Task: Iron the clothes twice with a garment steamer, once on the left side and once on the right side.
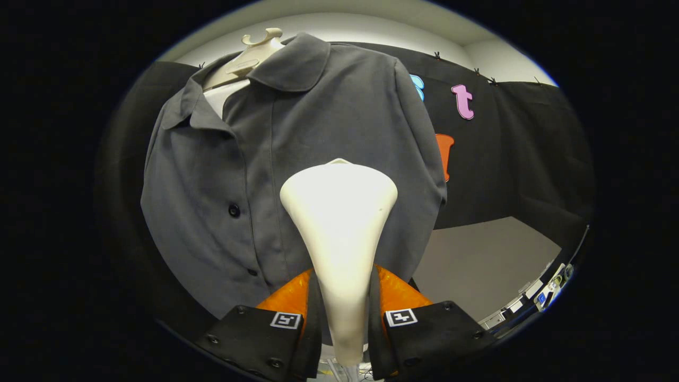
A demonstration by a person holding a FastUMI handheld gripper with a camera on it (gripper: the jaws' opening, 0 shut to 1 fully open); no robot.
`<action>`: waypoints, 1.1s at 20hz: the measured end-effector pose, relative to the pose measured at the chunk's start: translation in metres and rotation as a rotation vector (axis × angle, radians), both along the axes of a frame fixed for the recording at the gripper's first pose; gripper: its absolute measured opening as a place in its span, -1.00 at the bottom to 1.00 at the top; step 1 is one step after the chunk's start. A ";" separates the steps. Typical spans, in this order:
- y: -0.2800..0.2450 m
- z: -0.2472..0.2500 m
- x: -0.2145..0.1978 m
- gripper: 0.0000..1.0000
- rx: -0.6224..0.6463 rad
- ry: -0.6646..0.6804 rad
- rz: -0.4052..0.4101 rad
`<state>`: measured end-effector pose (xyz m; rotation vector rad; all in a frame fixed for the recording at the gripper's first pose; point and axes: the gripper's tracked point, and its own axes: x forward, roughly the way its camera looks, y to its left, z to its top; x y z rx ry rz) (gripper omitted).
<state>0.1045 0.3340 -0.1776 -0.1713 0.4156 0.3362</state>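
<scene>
A dark grey button-up shirt (254,175) hangs on a cream hanger (254,48) on a pale mannequin form, just ahead of me. A white garment steamer (339,212) stands upright between my fingers, its wide head against the shirt's front, right of the button placket. My gripper (344,313) is shut on the steamer's narrow handle, both fingers pressing its sides. The steamer's head hides part of the shirt's front panel.
The booth's black cloth wall (520,159) hangs behind and to the right of the shirt. Below it, a grey floor area (477,260) shows to the right, with some small equipment (546,292) at its far right edge.
</scene>
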 end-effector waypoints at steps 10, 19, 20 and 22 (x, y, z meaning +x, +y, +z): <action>-0.009 -0.052 -0.009 -0.12 -0.036 0.053 -0.005; -0.025 -0.122 -0.027 -0.12 -0.075 0.161 -0.018; -0.028 -0.129 -0.029 -0.12 -0.079 0.175 -0.021; -0.034 -0.142 -0.033 -0.11 -0.083 0.205 -0.026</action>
